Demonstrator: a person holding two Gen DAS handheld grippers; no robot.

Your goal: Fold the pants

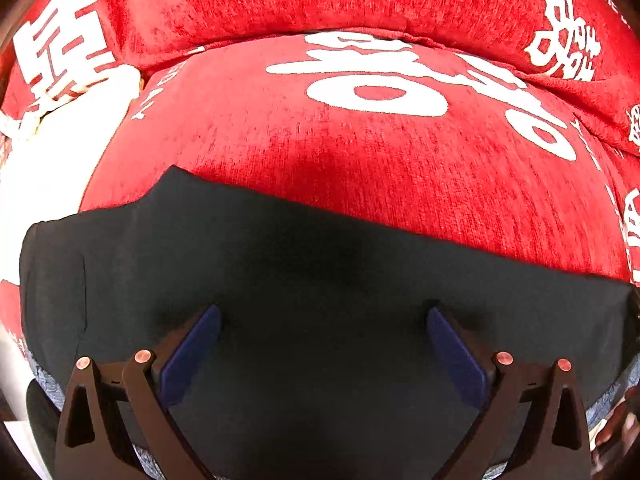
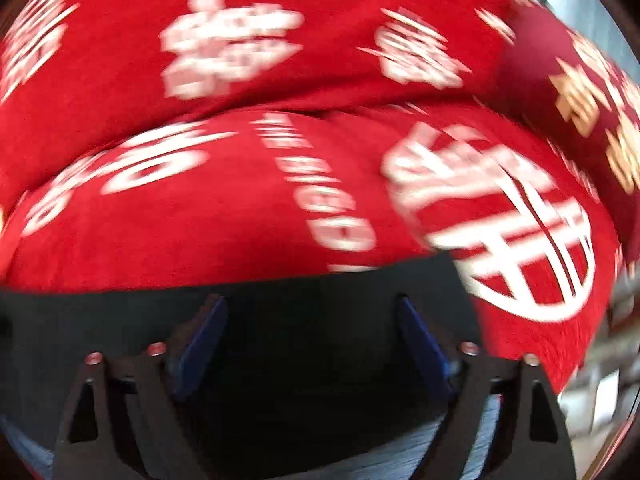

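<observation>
Dark pants point(image 1: 320, 280) are spread on a red cover point(image 1: 360, 152); both grippers' fingers point(image 1: 208, 344) point(image 2: 204, 340) are held wide apart, gripping nothing.

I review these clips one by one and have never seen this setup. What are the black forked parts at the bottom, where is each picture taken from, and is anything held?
Each picture comes from a fisheye camera on a hand-held gripper, looking along its two fingers. The left gripper and right gripper are both open, blue pads apart, holding nothing. Below them lie dark, flat-spread fabric pants on a red plush cover with white characters. The right view is blurred.
</observation>
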